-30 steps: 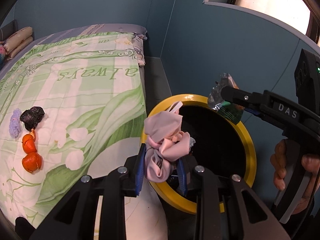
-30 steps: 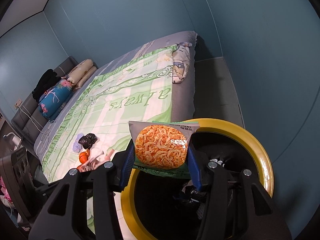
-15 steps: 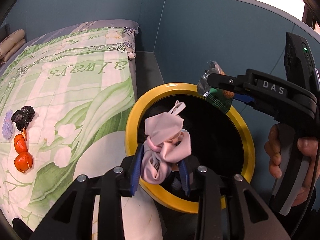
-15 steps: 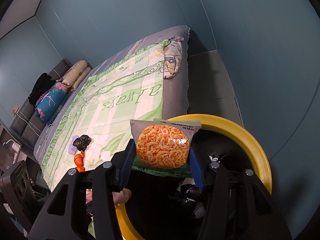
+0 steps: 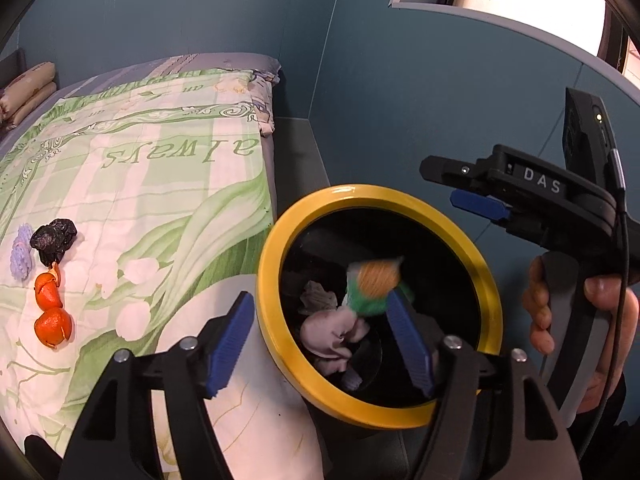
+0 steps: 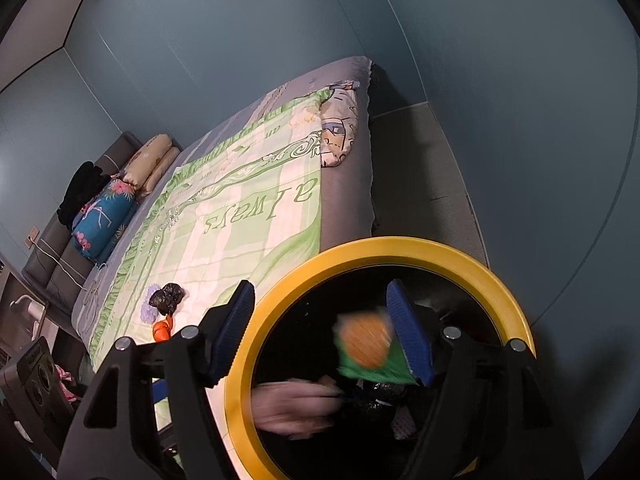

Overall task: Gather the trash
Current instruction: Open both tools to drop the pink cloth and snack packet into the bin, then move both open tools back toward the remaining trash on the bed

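Left wrist: snack bag point(image 5: 374, 286) falling into bin point(image 5: 276, 236).

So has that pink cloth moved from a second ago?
Yes. The pink cloth has dropped from the left gripper, whose jaws just opened, to below the bin's yellow rim.

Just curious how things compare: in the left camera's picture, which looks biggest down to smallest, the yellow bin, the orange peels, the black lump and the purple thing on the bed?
1. Bin, by far, though it is nearest.
2. Orange peels.
3. Black lump, about like the peels; unsure.
4. Purple thing.
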{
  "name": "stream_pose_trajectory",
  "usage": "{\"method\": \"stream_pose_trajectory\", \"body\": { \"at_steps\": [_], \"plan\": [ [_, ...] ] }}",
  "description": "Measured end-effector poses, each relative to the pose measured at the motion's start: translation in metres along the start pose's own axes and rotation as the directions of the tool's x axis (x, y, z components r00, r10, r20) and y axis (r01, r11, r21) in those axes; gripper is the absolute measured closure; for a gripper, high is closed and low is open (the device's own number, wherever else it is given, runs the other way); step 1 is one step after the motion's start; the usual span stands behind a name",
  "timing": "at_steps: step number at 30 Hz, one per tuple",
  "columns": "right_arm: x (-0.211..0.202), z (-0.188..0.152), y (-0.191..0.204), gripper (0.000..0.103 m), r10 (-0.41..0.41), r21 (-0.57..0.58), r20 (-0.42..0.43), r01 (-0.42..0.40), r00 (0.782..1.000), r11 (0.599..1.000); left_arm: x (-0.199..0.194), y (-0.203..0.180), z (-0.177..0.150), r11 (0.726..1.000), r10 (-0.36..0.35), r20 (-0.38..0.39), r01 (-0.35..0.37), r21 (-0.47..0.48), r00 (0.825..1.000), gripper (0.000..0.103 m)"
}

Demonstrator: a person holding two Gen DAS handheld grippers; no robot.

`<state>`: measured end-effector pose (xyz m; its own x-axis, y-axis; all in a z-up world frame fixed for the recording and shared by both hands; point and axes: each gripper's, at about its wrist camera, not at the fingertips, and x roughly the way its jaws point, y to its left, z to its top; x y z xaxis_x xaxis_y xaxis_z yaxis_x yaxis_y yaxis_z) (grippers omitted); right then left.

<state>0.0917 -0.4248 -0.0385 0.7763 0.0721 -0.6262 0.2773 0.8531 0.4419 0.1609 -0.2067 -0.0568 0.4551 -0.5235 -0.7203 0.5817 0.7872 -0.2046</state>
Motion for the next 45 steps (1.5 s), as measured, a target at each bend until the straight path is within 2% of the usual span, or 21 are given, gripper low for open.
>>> {"method": "stream_pose_trajectory", "body": {
  "at_steps": [11,21,28,37,45],
  "plan": [
    [-0.011,0.003,0.014,0.028,0.059,-0.029,0.047,-0.058,0.997,0.998,-0.022,0.041,0.008,0.994,0.079,0.054,-0.074,-0.081,0.995,0.022],
    [-0.012,0.003,0.054,0.023,0.113,-0.101,0.047,-0.108,0.992,0.989,-0.050,0.094,0.011,0.973,0.190,0.099,-0.174,-0.155,0.977,0.017],
    [-0.003,-0.001,0.093,0.022,0.152,-0.159,0.016,-0.148,0.988,0.976,-0.068,0.137,0.009,0.949,0.250,0.109,-0.221,-0.226,0.962,0.017],
    [0.020,-0.011,0.149,0.020,0.184,-0.241,-0.054,-0.192,0.981,0.951,-0.092,0.208,0.001,0.899,0.339,0.105,-0.289,-0.329,0.935,0.017],
    [0.060,-0.033,0.199,0.020,0.220,-0.282,-0.147,-0.254,0.964,0.925,-0.101,0.280,-0.011,0.832,0.426,0.061,-0.364,-0.418,0.903,0.017]
  ]
}}
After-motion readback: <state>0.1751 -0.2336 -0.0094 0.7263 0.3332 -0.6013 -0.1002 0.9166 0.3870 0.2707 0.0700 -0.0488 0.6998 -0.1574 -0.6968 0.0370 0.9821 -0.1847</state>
